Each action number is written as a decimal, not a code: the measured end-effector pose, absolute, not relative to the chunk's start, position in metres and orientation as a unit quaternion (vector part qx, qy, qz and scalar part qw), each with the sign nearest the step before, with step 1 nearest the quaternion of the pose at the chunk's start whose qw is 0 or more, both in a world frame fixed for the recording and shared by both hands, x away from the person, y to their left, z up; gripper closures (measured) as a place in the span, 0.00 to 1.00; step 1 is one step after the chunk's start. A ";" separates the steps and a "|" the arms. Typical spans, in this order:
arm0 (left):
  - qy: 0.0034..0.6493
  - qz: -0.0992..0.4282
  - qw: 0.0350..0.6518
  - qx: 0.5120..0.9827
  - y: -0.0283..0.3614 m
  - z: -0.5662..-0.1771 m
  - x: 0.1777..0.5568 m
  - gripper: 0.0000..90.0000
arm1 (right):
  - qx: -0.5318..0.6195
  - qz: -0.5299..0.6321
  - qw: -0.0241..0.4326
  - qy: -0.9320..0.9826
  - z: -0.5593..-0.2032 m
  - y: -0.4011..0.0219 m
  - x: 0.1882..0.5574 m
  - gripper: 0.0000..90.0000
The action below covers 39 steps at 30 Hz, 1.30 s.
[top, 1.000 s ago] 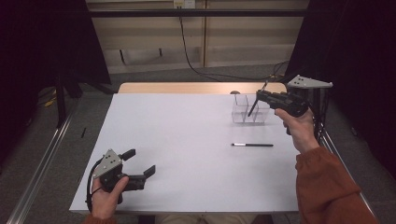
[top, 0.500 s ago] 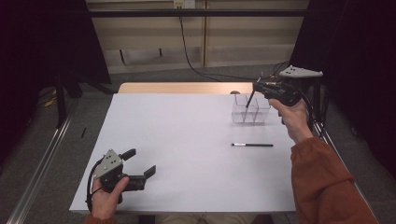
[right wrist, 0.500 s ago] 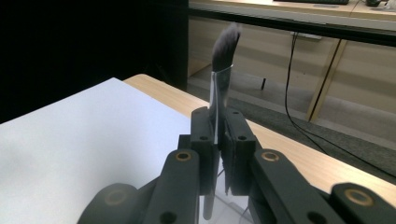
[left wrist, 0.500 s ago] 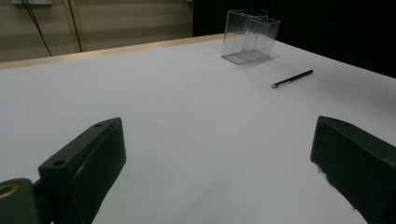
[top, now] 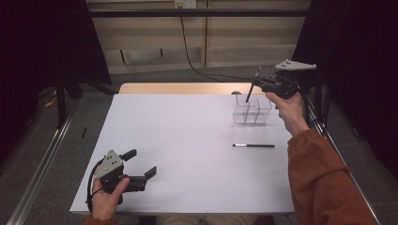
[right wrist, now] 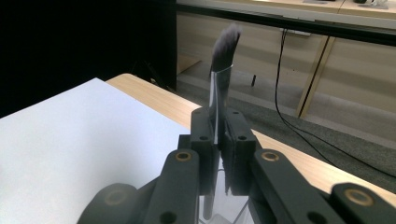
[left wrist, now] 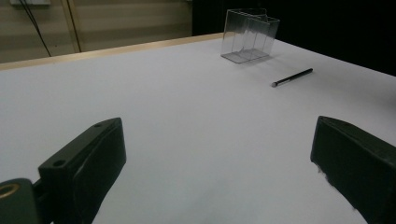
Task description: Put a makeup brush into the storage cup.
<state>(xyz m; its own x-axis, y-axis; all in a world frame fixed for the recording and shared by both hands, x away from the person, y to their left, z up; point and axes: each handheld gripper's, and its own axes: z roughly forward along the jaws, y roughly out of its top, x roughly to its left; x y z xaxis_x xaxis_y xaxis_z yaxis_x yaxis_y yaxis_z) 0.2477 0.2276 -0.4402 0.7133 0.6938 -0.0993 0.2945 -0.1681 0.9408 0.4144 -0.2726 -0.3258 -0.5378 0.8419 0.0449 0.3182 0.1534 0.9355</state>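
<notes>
My right hand-held gripper (top: pixel 257 83) is clamped on a makeup brush (right wrist: pixel 219 84), bristles up, above the clear organizer (top: pixel 252 110) at the bench's (top: pixel 187 140) far right; its lower end seems to dip inside. My left hand-held gripper (top: pixel 141 164) rests open near the front, and a dark pencil (top: pixel 253 146) lies just before the organizer

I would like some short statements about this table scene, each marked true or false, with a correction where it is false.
1. The right hand-held gripper is shut on a makeup brush. True.
2. The held brush has its bristles pointing down. False: in the right gripper view the bristles point up, above the jaws.
3. A second brush lies flat on the white table. True.
4. That second brush lies inside the clear organizer. False: it lies on the table, apart from it.
5. The left hand-held gripper is shut on a pen. False: its jaws stand open and hold nothing.
</notes>
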 end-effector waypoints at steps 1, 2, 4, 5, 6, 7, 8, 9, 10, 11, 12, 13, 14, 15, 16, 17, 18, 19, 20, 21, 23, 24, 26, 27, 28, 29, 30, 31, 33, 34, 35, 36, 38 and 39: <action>0.332 0.180 0.552 0.743 0.228 -0.440 0.248 0.04 | 0.407 0.507 0.257 0.715 -0.327 -0.272 0.416 0.94; 0.332 0.180 0.553 0.743 0.228 -0.440 0.248 0.04 | 0.408 0.506 0.257 0.715 -0.328 -0.271 0.417 0.94; 0.332 0.180 0.553 0.743 0.228 -0.440 0.248 0.04 | 0.411 0.504 0.256 0.715 -0.331 -0.270 0.420 0.94; 0.333 0.180 0.553 0.742 0.228 -0.440 0.248 0.04 | 0.412 0.505 0.256 0.714 -0.331 -0.269 0.421 0.94; 0.333 0.180 0.553 0.742 0.228 -0.440 0.248 0.04 | 0.413 0.505 0.255 0.714 -0.332 -0.269 0.422 0.94; 0.334 0.180 0.554 0.741 0.229 -0.440 0.248 0.04 | 0.412 0.504 0.255 0.715 -0.333 -0.268 0.423 0.94; 0.336 0.180 0.554 0.740 0.229 -0.440 0.248 0.04 | 0.413 0.502 0.256 0.715 -0.334 -0.268 0.423 0.94; 0.335 0.181 0.553 0.741 0.229 -0.440 0.248 0.04 | 0.413 0.502 0.257 0.715 -0.334 -0.268 0.424 0.94; 0.338 0.180 0.555 0.738 0.229 -0.440 0.248 0.04 | 0.414 0.502 0.257 0.714 -0.335 -0.269 0.425 0.94; 0.341 0.180 0.557 0.735 0.230 -0.440 0.248 0.04 | 0.415 0.502 0.256 0.714 -0.336 -0.269 0.425 0.94; 0.341 0.181 0.557 0.735 0.230 -0.440 0.248 0.04 | 0.415 0.500 0.257 0.715 -0.337 -0.269 0.426 0.94; 0.341 0.181 0.557 0.735 0.230 -0.440 0.248 0.04 | 0.417 0.501 0.255 0.714 -0.338 -0.269 0.426 0.94; 0.340 0.181 0.557 0.736 0.230 -0.440 0.248 0.04 | 0.417 0.500 0.255 0.715 -0.339 -0.269 0.427 0.94; 0.340 0.182 0.556 0.736 0.230 -0.440 0.249 0.04 | 0.418 0.499 0.255 0.715 -0.340 -0.269 0.428 0.94; 0.338 0.183 0.555 0.738 0.230 -0.440 0.249 0.04 | 0.419 0.499 0.253 0.715 -0.341 -0.270 0.428 0.94; 0.338 0.182 0.555 0.737 0.230 -0.440 0.249 0.04 | 0.419 0.499 0.253 0.715 -0.342 -0.269 0.428 0.94; 0.339 0.181 0.556 0.737 0.230 -0.440 0.249 0.04 | 0.419 0.498 0.253 0.716 -0.343 -0.269 0.429 0.94; 0.340 0.181 0.556 0.736 0.230 -0.440 0.249 0.04 | 0.419 0.496 0.252 0.717 -0.344 -0.269 0.429 0.94; 0.340 0.182 0.556 0.736 0.230 -0.440 0.249 0.04 | 0.421 0.496 0.251 0.717 -0.345 -0.269 0.429 0.94; 0.338 0.183 0.556 0.737 0.231 -0.440 0.249 0.04 | 0.420 0.496 0.250 0.717 -0.346 -0.269 0.430 0.94; 0.339 0.183 0.556 0.736 0.231 -0.440 0.249 0.04 | 0.423 0.496 0.247 0.717 -0.348 -0.269 0.431 0.94; 0.340 0.183 0.556 0.736 0.231 -0.440 0.248 0.04 | 0.424 0.495 0.246 0.717 -0.349 -0.268 0.431 0.94; 0.339 0.184 0.556 0.737 0.232 -0.440 0.248 0.04 | 0.426 0.493 0.245 0.718 -0.352 -0.268 0.431 0.94; 0.339 0.184 0.556 0.737 0.232 -0.440 0.248 0.04 | 0.426 0.494 0.244 0.718 -0.353 -0.268 0.431 0.94; 0.339 0.184 0.556 0.737 0.232 -0.440 0.248 0.04 | 0.427 0.492 0.244 0.718 -0.354 -0.268 0.431 0.94; 0.339 0.184 0.555 0.737 0.232 -0.440 0.248 0.04 | 0.427 0.492 0.243 0.718 -0.355 -0.268 0.431 0.94; 0.339 0.184 0.555 0.737 0.232 -0.440 0.248 0.04 | 0.428 0.492 0.242 0.718 -0.356 -0.268 0.431 0.94; 0.338 0.184 0.555 0.737 0.232 -0.440 0.248 0.04 | 0.429 0.492 0.242 0.718 -0.357 -0.268 0.432 0.94; 0.339 0.185 0.555 0.737 0.232 -0.440 0.249 0.04 | 0.429 0.490 0.242 0.719 -0.358 -0.268 0.432 0.94; 0.339 0.185 0.555 0.737 0.232 -0.440 0.249 0.04 | 0.430 0.488 0.240 0.720 -0.358 -0.268 0.432 0.94; 0.339 0.186 0.555 0.737 0.232 -0.440 0.249 0.04 | 0.429 0.488 0.240 0.721 -0.359 -0.268 0.432 0.94; 0.339 0.186 0.555 0.737 0.232 -0.440 0.249 0.04 | 0.430 0.490 0.239 0.720 -0.360 -0.268 0.432 0.94; 0.340 0.187 0.556 0.736 0.232 -0.440 0.249 0.04 | 0.432 0.489 0.239 0.719 -0.361 -0.268 0.432 0.94; 0.340 0.189 0.555 0.735 0.232 -0.440 0.249 0.04 | 0.433 0.490 0.238 0.719 -0.363 -0.268 0.432 0.94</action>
